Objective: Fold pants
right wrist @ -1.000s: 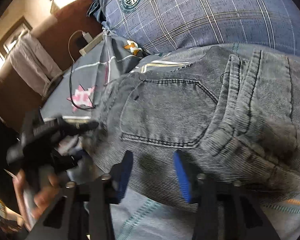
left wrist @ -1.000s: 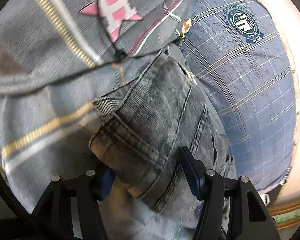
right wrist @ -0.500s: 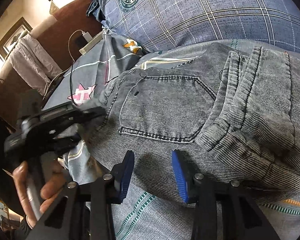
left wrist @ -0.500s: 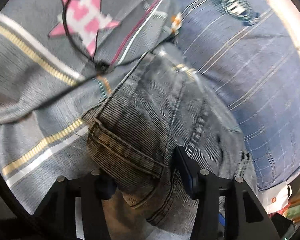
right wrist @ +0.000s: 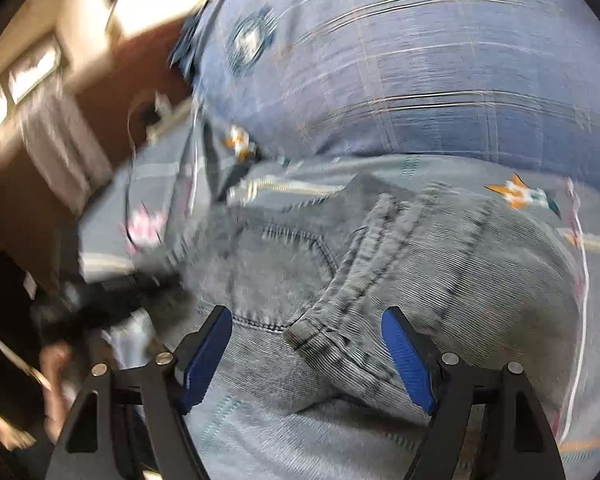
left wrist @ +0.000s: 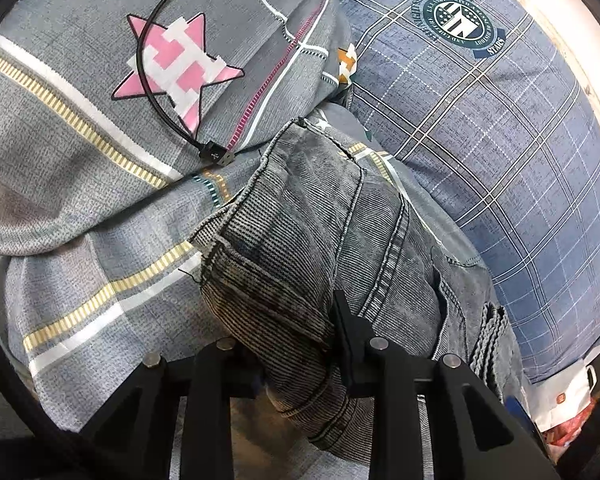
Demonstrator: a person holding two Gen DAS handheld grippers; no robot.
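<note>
The pants [left wrist: 320, 248] are grey jeans; they lie bunched up in a thick folded pile on a grey bedspread [left wrist: 80, 208] with yellow and white stripes; in the right wrist view the pants [right wrist: 380, 280] fill the middle, and a back pocket with stitched edges shows on the left part of them; that view is blurry, so small things are hard to make out.

The left gripper [left wrist: 296, 356] has its two black fingers on each side of a thick fold of the pants; the cloth fills the gap between them and both fingers press on it, so it is pinching the fold; the fold sticks up and away from the gripper.

The right gripper [right wrist: 308, 356] has its fingers spread wide; the blue pads [right wrist: 408, 360] stand well apart, with the pants under and between them; nothing is squeezed, and I cannot tell if the tips touch the cloth.

On the bedspread, near the top end of the pants, lies a black cable [left wrist: 156, 92]; it runs over a pink star [left wrist: 180, 68] printed on the cloth, and its plug end rests just beside the pants.

Just beside the pants on the other side is a big blue checked pillow [left wrist: 500, 140] with a round green badge on it; in the right wrist view the pillow [right wrist: 420, 72] sits behind the pants.
</note>
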